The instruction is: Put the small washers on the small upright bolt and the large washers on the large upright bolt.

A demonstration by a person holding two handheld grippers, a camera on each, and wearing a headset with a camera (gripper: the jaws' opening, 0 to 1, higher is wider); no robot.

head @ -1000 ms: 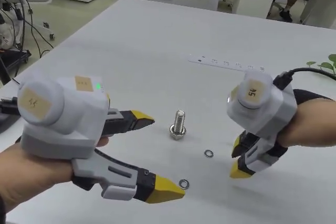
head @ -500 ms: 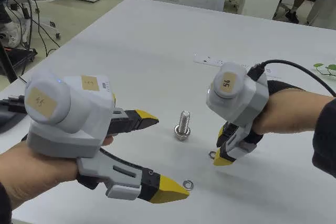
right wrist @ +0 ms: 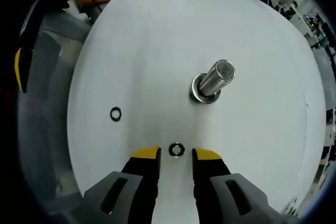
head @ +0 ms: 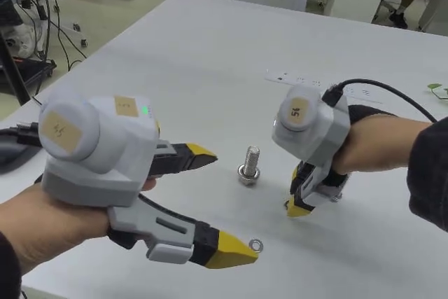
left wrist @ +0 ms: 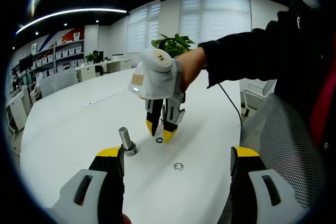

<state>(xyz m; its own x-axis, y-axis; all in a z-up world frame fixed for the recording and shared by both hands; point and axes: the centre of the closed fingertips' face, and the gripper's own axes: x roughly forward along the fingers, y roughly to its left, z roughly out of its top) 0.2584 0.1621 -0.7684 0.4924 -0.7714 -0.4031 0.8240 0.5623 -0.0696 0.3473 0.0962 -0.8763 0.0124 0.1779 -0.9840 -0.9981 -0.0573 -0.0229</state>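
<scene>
A steel bolt (head: pixel 249 166) stands upright on the white table (head: pixel 210 54), with a washer around its base. One small washer (right wrist: pixel 176 149) lies flat on the table right between the tips of my right gripper (right wrist: pixel 176 154), whose jaws stand a little apart, pointing down at it. In the left gripper view the same washer (left wrist: pixel 159 140) sits under the right gripper (left wrist: pixel 160 134). A second small washer (head: pixel 257 246) lies by the lower fingertip of my left gripper (head: pixel 220 204), which is wide open and holds nothing. That washer (left wrist: pixel 178 167) lies between the left jaws.
A white power strip (head: pixel 322 85) lies further back on the table, and a black cable (head: pixel 378 89) runs from the right gripper. Chairs and cabinets stand beyond the far edge. The bolt (right wrist: pixel 212 80) is close ahead of the right jaws.
My right gripper has moved left toward the bolt and come down over the washer that lay on the table. The left gripper has stayed in place, still open.
</scene>
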